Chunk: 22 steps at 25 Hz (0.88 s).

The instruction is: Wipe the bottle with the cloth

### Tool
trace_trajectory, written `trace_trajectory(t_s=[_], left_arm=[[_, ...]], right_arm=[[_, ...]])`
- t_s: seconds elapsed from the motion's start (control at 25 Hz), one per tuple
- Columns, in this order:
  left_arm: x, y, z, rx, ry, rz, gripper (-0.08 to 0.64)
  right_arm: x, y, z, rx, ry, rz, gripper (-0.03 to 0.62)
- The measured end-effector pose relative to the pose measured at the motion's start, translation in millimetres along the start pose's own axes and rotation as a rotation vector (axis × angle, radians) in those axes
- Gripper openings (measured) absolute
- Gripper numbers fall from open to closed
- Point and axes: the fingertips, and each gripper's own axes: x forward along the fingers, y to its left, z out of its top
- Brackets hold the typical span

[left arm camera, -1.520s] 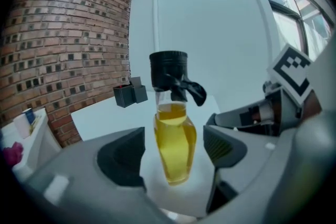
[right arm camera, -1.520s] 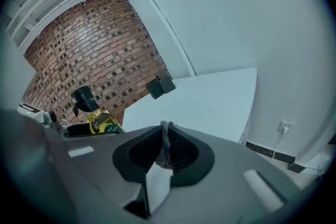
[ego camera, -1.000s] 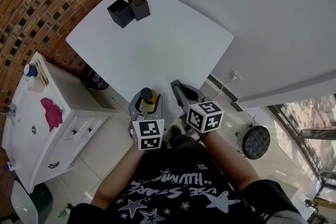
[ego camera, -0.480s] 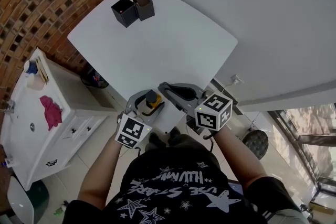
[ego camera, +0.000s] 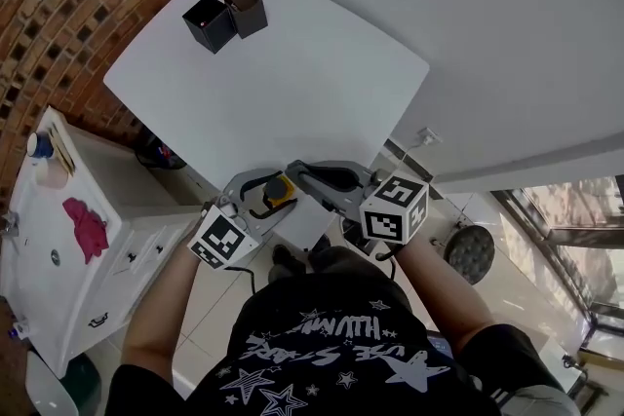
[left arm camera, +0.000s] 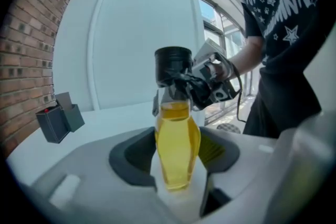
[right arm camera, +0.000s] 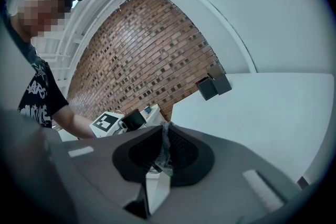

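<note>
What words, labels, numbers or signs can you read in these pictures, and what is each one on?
"STARS": black T-shirt, left gripper view.
"MINATE": same shirt, line below, start cut off.
Shirt print in the head view: upside down, not clearly readable.
Marker cubes: patterns only, no words.
Bottle: no label visible.

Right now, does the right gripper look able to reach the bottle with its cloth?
Probably yes: the right gripper, shut on the cloth, is close beside the bottle that the left gripper holds, and nothing stands between them.
</note>
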Motion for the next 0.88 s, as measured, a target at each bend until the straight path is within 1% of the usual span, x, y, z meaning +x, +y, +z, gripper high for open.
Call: trace_trajectory(t_s=[0.12,0.24,0.36,0.52,0.68,0.88], left_arm=[[1.3,-3.7,1.9,0.036,-0.001,-0.067,0.224],[2.1,-2.1,2.7,0.017,-0.02,-0.083,0.225],[0.8,1.9,2.5,0.002,-0.029,-0.067,0.229],[3.8,3.3,4.0,-0.011,-0.031,-0.04,0.23],[1.1,6.5,6.5,-0.03,-0.054,0.007,0.243],[-11.0,12.9,8.1,-0.081,-0.091,0.077,0.265]], right_arm=[[-0.9,-2.7,1.0,0.026,-0.017,-0.026,0.035],[-3.7,-4.4,1.5,0.061,-0.04,-0.055,0.035],[-3.4,-4.1,2.6,0.095,-0.068,-0.074,0.035],[-2.5,-5.4,3.0,0.114,-0.089,-0.095,0.035],[-1.6,-6.8,1.8,0.123,-0.099,-0.11,0.035],[0.1,-12.1,-3.8,0.151,-0.097,-0.112,0.035]])
